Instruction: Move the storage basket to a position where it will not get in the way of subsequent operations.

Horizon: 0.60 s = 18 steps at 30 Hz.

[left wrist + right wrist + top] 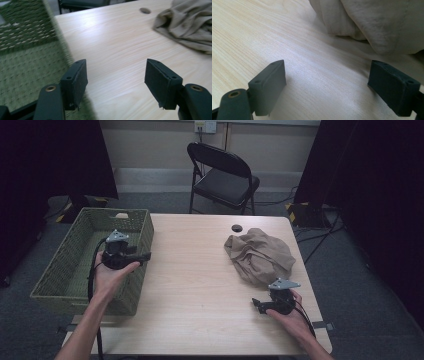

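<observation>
Crumpled beige cloth [260,254] on desk [200,285], right of centre.
Left hand-held gripper [146,256]: jaws apart, empty, over the green woven basket's [60,270] right rim. Right hand-held gripper [256,302]: jaws wide, empty, low over the desk just beside the cloth.

Left gripper view: the basket [27,45] is motion-blurred and cut off at the left and top edges; the cloth [190,22] is cut off at the right edge. Right gripper view: the cloth [374,22] runs past the top and right edges. High view: the counter [200,285] is clipped at its near edge.
</observation>
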Each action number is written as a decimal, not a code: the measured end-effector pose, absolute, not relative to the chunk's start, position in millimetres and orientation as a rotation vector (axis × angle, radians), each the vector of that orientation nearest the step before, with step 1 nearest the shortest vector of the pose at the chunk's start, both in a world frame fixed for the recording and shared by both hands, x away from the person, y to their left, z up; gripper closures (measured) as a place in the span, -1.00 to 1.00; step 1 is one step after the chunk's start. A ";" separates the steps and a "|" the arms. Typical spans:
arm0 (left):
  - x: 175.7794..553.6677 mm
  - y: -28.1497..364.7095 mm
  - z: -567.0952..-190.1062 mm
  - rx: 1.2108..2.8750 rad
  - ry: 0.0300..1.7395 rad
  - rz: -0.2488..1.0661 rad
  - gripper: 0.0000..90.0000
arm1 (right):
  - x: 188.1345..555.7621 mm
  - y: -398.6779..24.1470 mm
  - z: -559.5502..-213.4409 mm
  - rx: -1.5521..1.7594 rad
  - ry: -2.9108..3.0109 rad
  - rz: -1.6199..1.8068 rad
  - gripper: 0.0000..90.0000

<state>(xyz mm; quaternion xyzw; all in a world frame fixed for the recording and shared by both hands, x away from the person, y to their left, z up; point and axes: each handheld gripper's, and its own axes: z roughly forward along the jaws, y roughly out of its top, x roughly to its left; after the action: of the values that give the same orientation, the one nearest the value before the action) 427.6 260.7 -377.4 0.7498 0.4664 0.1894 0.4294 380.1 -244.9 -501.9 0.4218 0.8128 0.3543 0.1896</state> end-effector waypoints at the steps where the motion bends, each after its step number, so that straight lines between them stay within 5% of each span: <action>1: 425.4 258.1 -375.7 1.871 1.148 0.476 -0.25 | 380.2 -245.0 -501.9 1.186 2.285 0.997 -0.70; 18: 397.9 188.7 -387.4 1.969 0.929 0.374 -0.12 | 377.1 -248.6 -483.3 1.223 2.267 1.069 -0.54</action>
<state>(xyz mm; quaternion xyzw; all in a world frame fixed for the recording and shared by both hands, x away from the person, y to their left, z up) 397.9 188.7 -387.4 0.7963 0.3755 0.1511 0.4496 377.1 -248.6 -483.3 0.4318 0.8003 0.3773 0.1753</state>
